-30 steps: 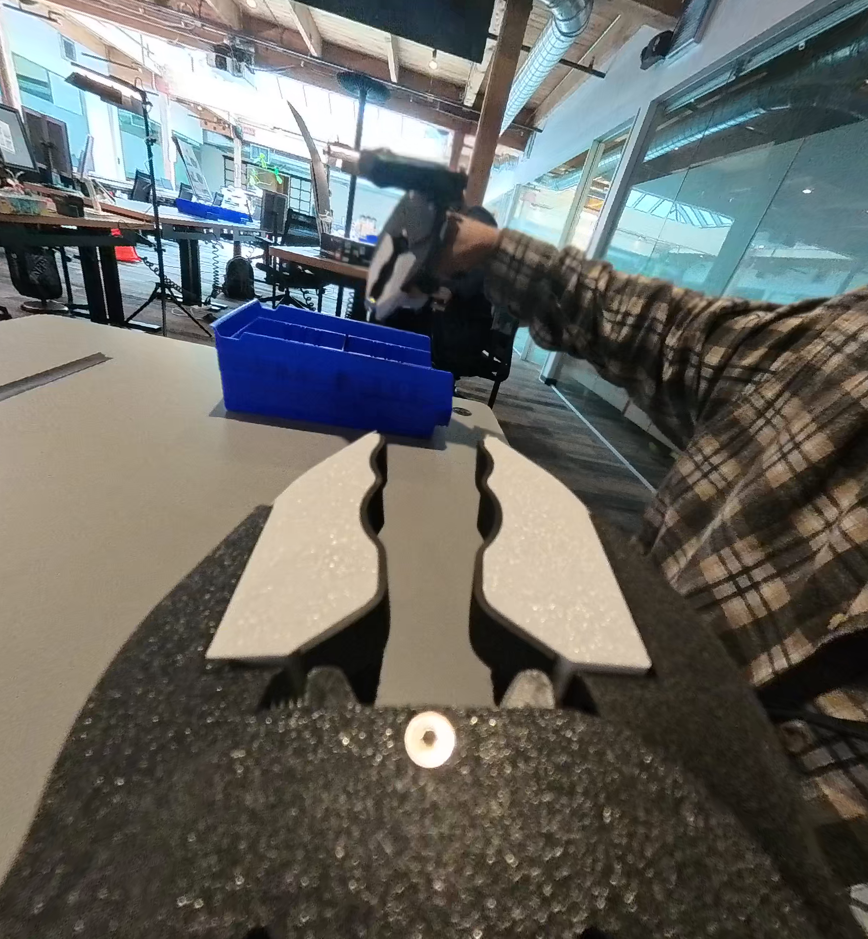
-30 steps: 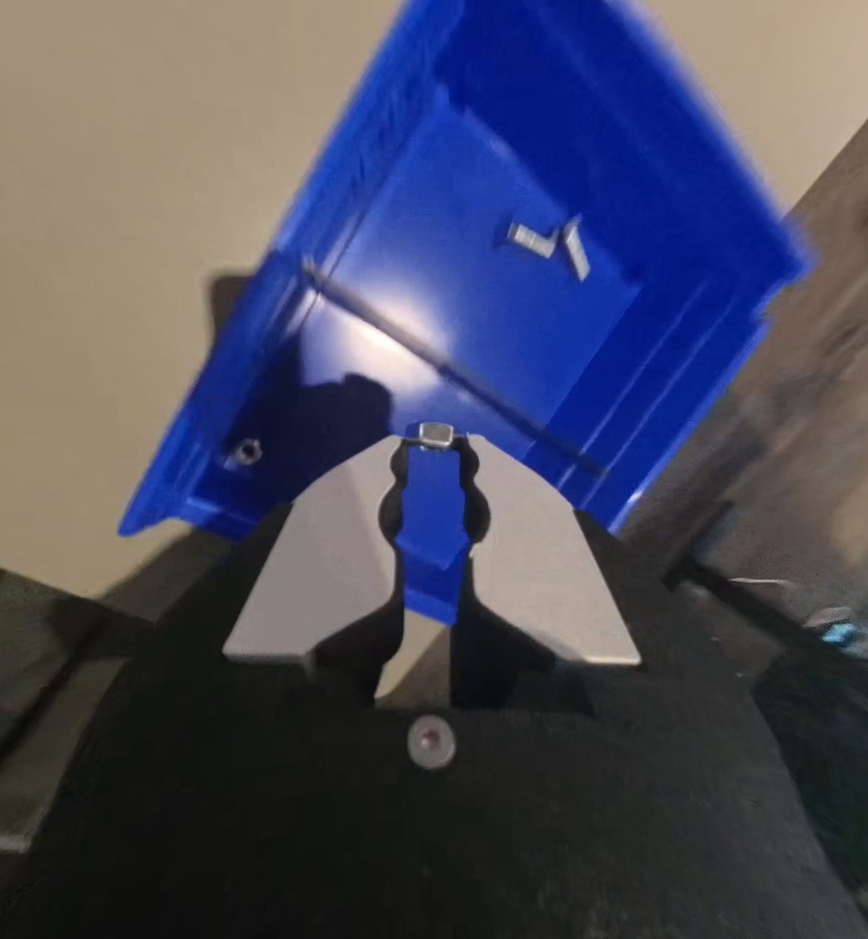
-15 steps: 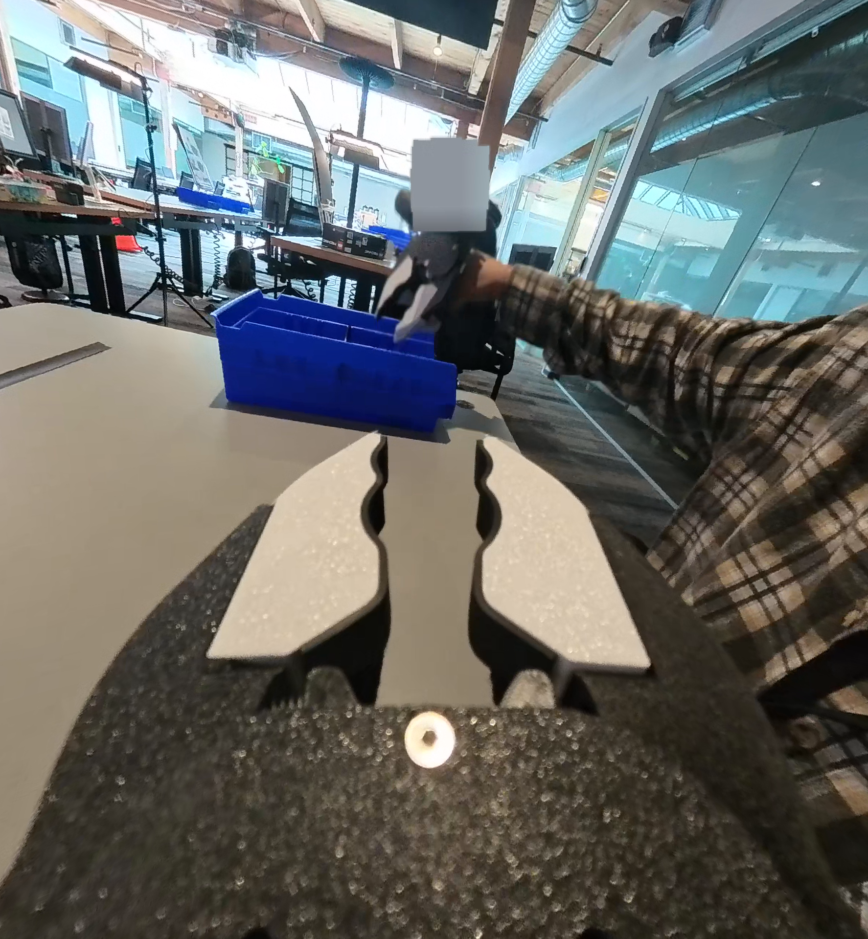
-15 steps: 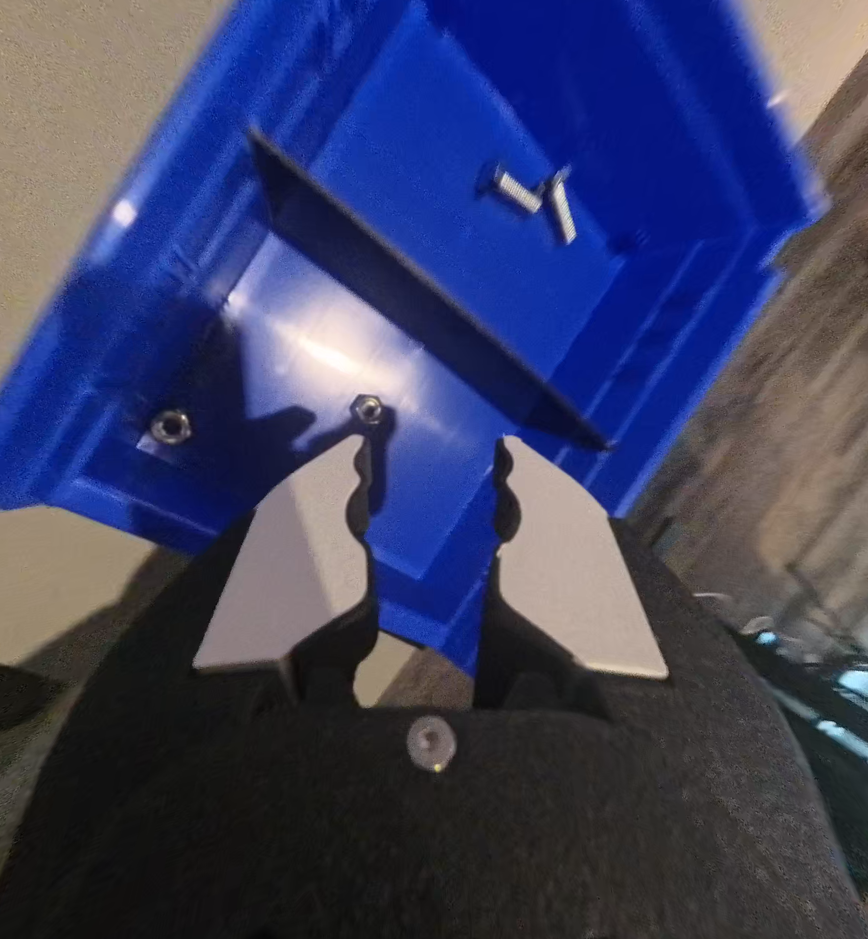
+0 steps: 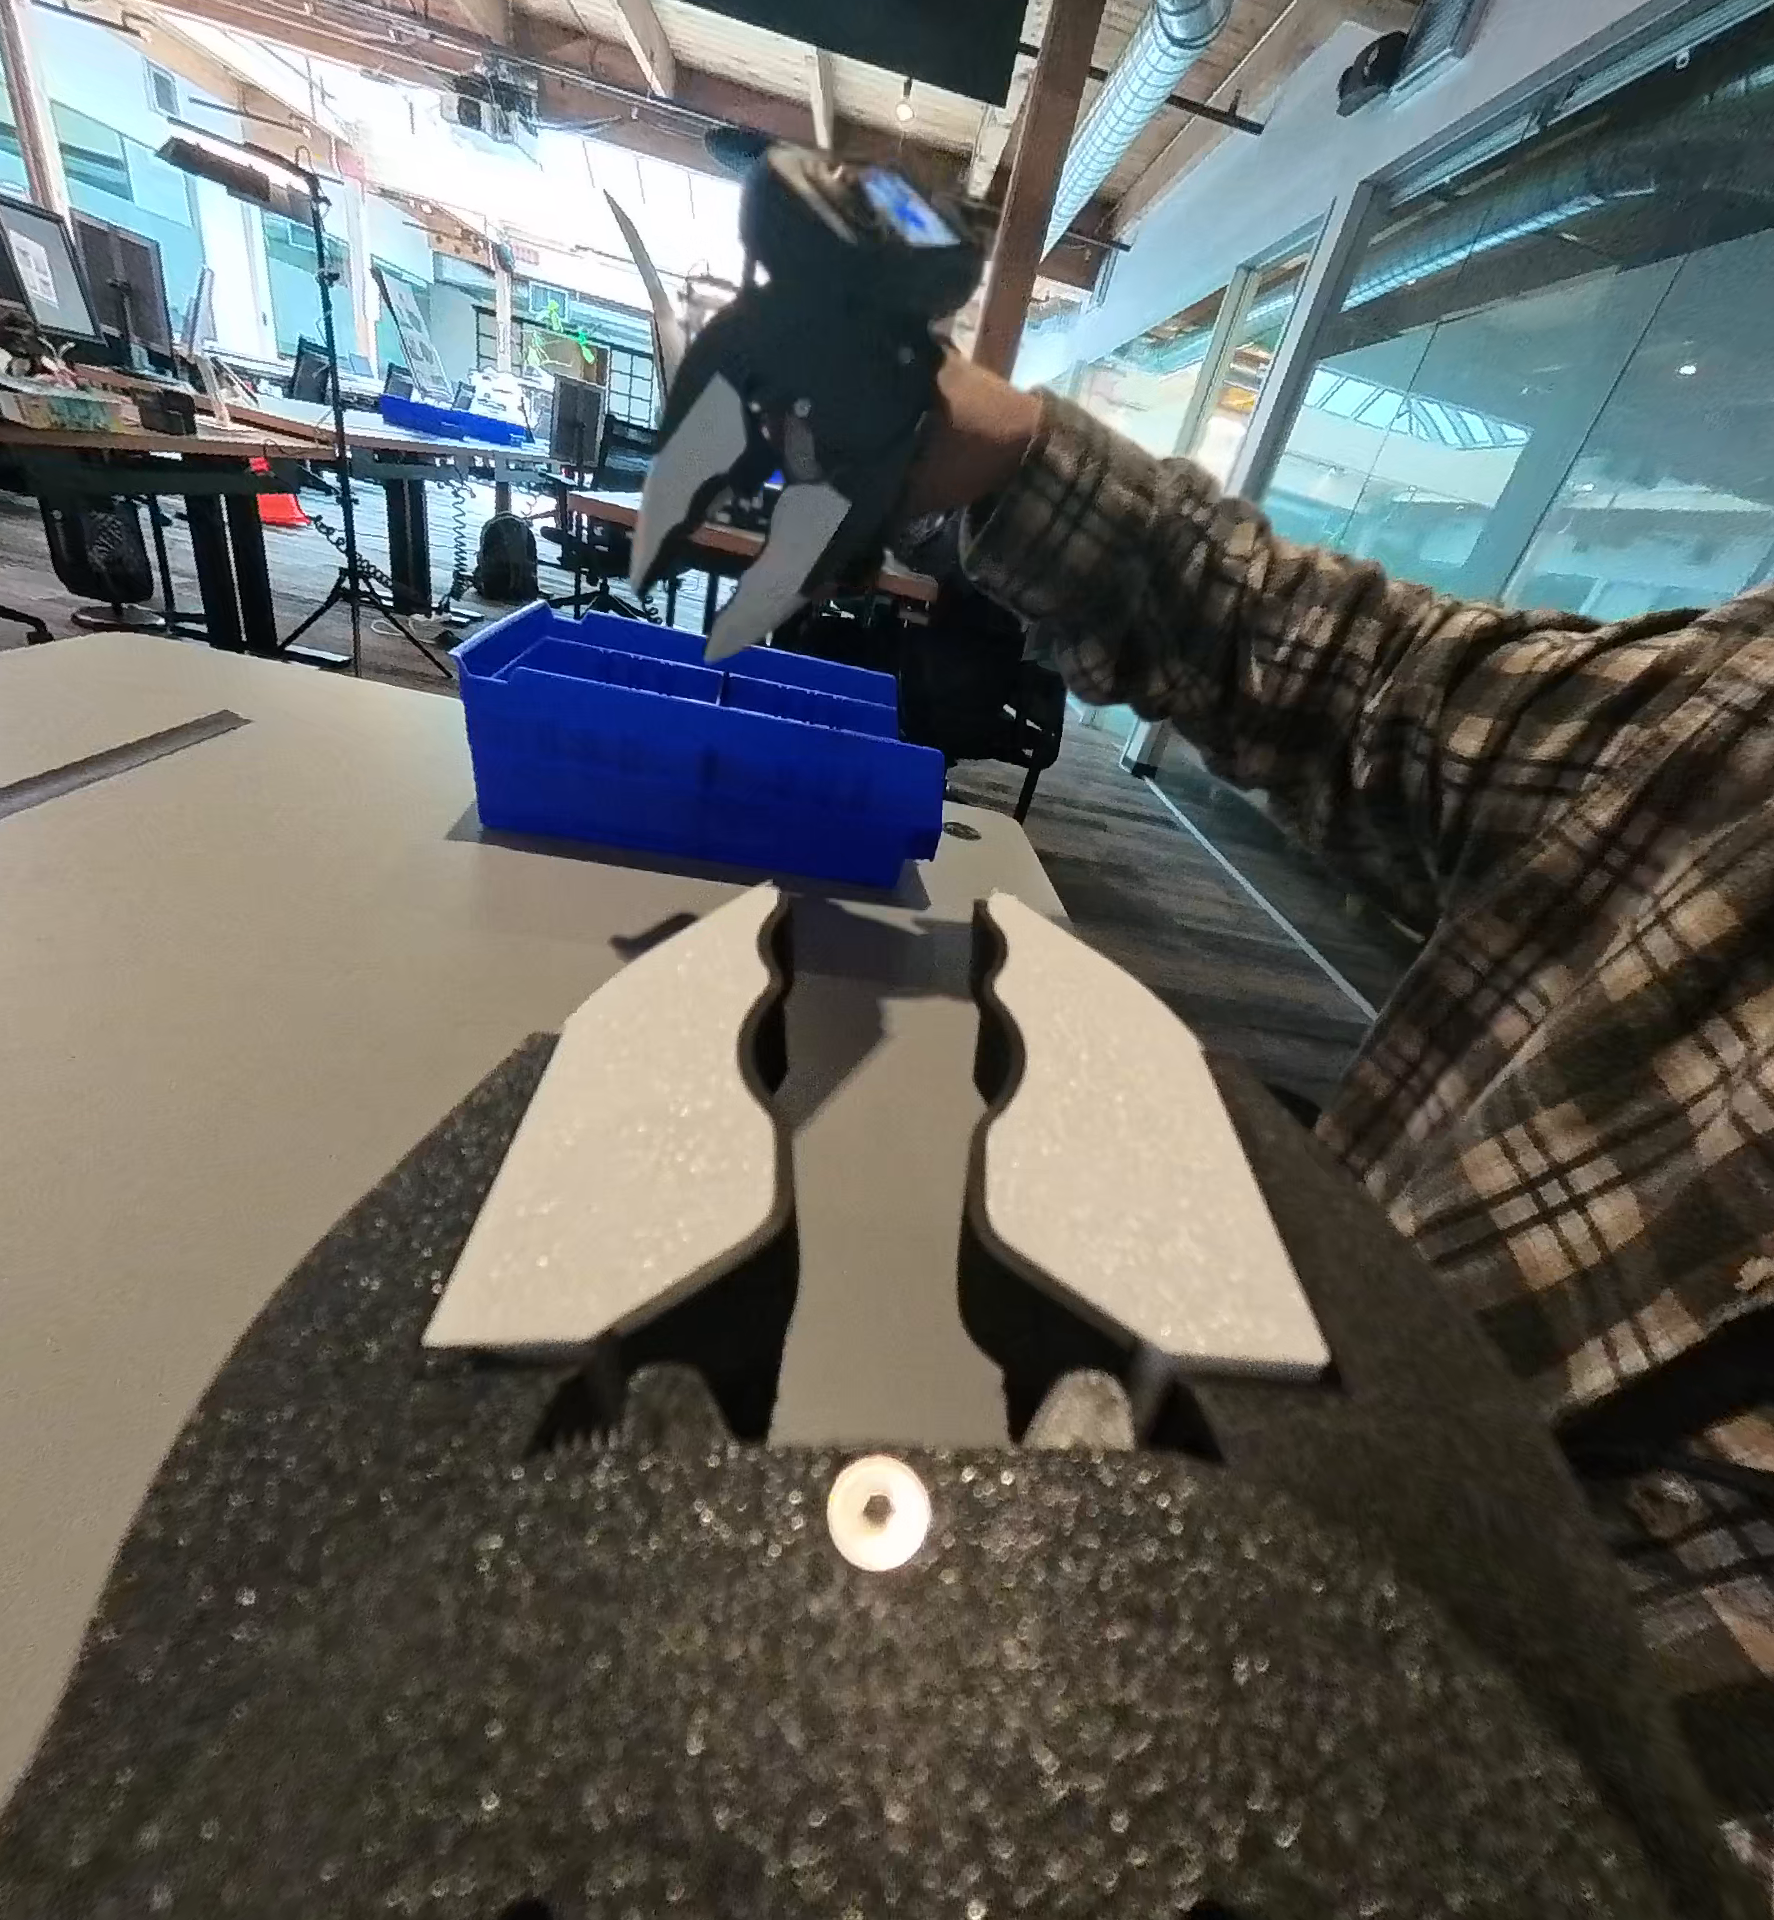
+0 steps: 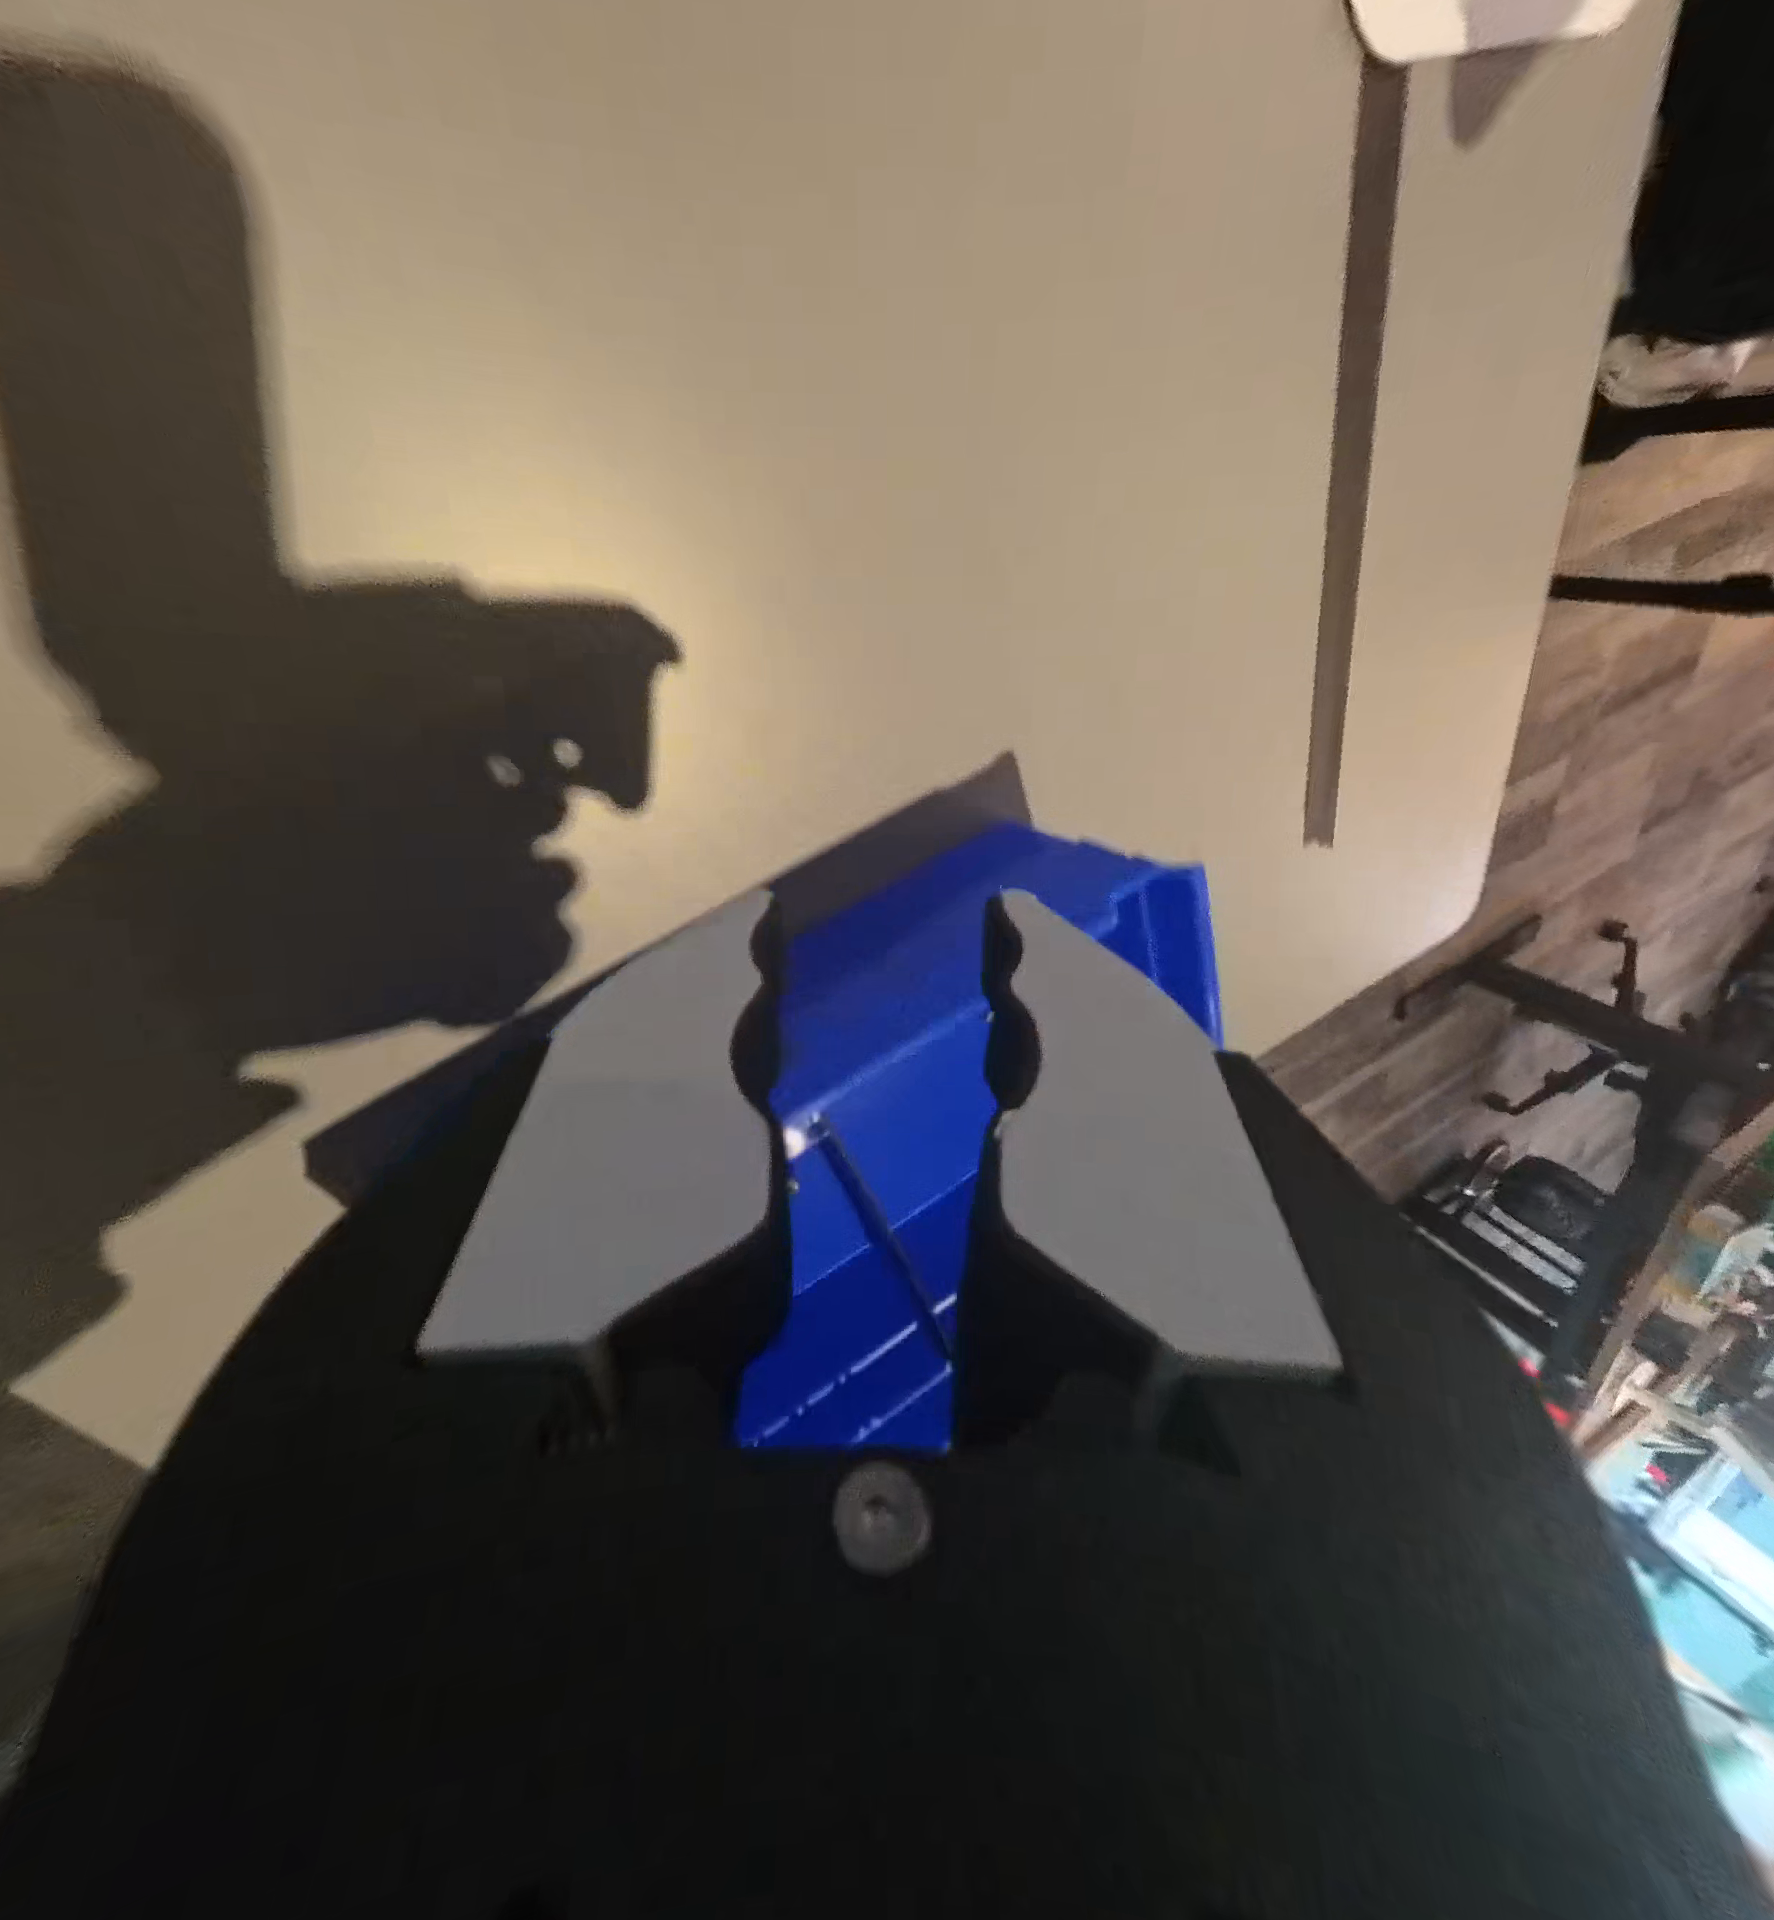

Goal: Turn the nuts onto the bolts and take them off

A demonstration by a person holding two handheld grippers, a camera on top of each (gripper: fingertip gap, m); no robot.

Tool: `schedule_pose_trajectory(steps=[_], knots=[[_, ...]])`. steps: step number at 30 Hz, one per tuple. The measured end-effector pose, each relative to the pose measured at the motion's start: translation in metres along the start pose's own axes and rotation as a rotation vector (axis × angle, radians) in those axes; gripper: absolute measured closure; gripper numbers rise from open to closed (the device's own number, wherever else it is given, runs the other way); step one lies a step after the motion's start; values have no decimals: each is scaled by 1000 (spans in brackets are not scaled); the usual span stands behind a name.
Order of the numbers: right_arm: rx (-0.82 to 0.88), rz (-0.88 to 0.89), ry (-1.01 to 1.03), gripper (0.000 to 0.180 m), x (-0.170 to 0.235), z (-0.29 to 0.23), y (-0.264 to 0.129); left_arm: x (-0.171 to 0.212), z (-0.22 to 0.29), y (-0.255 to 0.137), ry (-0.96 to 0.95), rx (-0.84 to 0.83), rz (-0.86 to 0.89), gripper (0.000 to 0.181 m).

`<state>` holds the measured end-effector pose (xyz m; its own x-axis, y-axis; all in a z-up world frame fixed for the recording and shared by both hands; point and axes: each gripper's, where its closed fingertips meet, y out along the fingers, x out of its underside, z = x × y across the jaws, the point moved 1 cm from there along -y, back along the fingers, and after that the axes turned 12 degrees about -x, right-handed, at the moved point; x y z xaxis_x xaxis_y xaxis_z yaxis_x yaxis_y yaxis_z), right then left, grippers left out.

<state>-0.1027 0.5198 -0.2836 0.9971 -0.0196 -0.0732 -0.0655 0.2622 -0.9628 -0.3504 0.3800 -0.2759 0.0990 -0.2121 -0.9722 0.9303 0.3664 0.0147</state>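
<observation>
Apparently empty right tool (image 5: pixel 701 608) above blue bin (image 5: pixel 696 790), contents hidden.

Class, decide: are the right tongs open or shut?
Open: the right tongs show a clear gap, with the blue bin visible between them.

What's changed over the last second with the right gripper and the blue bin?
The right gripper, shut on a nut a second ago, let it go into the blue bin, opened, and has lifted up and back; the nuts and bolts are now out of its view. The left gripper stayed open and empty, low over the table, and the bin stayed put.
</observation>
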Motion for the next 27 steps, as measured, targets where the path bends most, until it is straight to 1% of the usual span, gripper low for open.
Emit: schedule_pose_trajectory(steps=[4,7,9,14,17,22,24,27], knots=[[-46,-59,-60,143,-37,-6,33,-1,0,-1,2,-1,2,149],[-90,-33,-93,141,-70,-13,58,-1,-1,-1,4,-4,1,149],[-110,26,-103,140,-93,-17,72,-2,-2,-2,6,-8,3,149],[-156,268,-88,138,-150,-33,95,-3,-5,-4,4,-17,6,149],[-164,465,-42,134,-179,-41,100,-2,-6,-4,2,-18,3,149],[-161,820,54,131,-212,-49,91,1,-8,-3,2,-21,-6,149],[-153,938,70,129,-217,-52,83,3,-9,-3,2,-23,-12,149],[-166,1093,90,121,-221,-54,66,6,-11,-3,4,-31,-26,149]])
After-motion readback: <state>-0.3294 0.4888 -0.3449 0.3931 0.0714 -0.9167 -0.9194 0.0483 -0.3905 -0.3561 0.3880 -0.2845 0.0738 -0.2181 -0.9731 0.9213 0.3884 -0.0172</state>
